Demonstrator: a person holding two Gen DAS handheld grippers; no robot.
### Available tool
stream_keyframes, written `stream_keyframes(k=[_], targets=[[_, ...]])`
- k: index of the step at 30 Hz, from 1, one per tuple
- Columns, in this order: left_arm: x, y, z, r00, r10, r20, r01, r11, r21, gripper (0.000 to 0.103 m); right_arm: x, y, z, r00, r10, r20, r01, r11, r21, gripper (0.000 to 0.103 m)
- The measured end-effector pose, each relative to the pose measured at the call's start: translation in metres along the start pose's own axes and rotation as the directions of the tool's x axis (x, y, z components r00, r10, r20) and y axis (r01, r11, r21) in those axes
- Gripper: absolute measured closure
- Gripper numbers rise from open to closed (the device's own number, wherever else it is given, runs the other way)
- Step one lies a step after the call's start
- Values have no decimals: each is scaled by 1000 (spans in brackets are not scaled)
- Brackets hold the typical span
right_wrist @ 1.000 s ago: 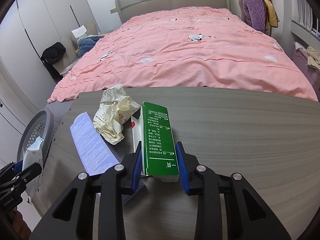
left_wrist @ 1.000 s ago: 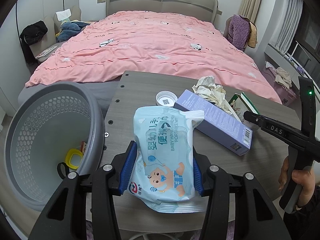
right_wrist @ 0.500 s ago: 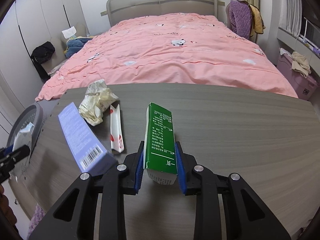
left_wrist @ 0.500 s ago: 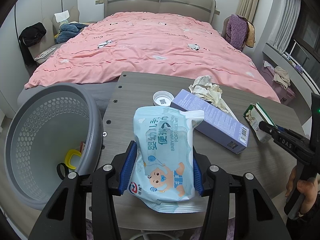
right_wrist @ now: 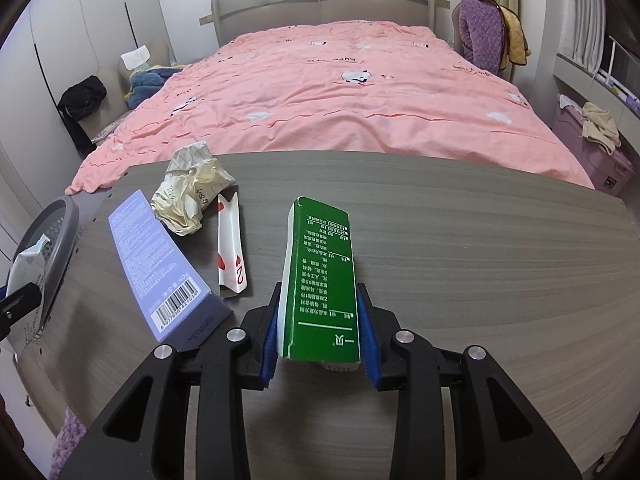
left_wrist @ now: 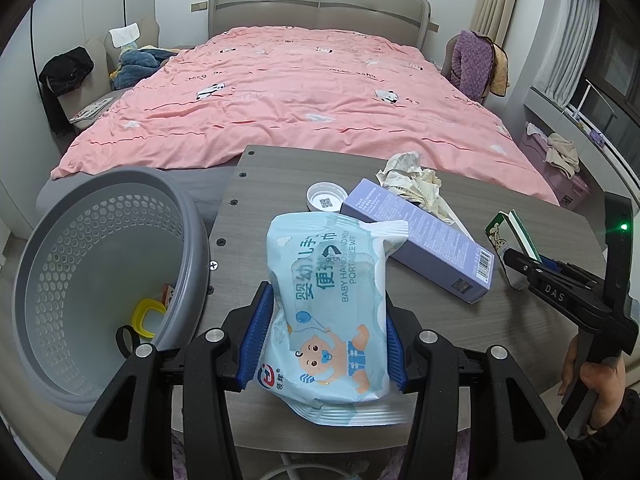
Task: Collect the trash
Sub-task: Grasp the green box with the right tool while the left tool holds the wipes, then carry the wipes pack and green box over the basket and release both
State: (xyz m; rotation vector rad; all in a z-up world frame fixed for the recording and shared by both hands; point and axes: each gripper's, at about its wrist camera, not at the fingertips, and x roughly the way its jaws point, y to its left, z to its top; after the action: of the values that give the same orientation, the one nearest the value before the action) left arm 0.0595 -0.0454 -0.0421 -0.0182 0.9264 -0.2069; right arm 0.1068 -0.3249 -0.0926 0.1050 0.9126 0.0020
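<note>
Green carton lengthwise between my right tongs, wipes pack pinched in my left.

The carton (right_wrist: 322, 280) lies on the table (right_wrist: 480, 260), its long axis running straight away from me toward the bed (right_wrist: 340, 92); it is green on top with white print and a white left side. My right gripper (right_wrist: 320, 350) has just been opening, and a thin gap shows at the right pad. My left gripper (left_wrist: 324, 344) clenches the pale-blue wipes pack (left_wrist: 332, 300), pointing away from me, just beside the grey basket (left_wrist: 108, 184).
</note>
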Motion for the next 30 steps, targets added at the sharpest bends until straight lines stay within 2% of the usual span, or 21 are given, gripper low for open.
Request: stream_keyframes(k=[12,25,30], targets=[[-5,9,-2,1000,-8,5,8,1000,-17,55,-7,3,-7,1000,-6,8,6,1000,9,76],[-19,40,-5,999,0,46,3,998,-60,55,-62,27,-12,995,24,92,-23,1000,-9,76],[-24,57,-8,998,8,61,-2,996,-87,55,-83,55,-4,988,73,132,-68,997,-46,76]])
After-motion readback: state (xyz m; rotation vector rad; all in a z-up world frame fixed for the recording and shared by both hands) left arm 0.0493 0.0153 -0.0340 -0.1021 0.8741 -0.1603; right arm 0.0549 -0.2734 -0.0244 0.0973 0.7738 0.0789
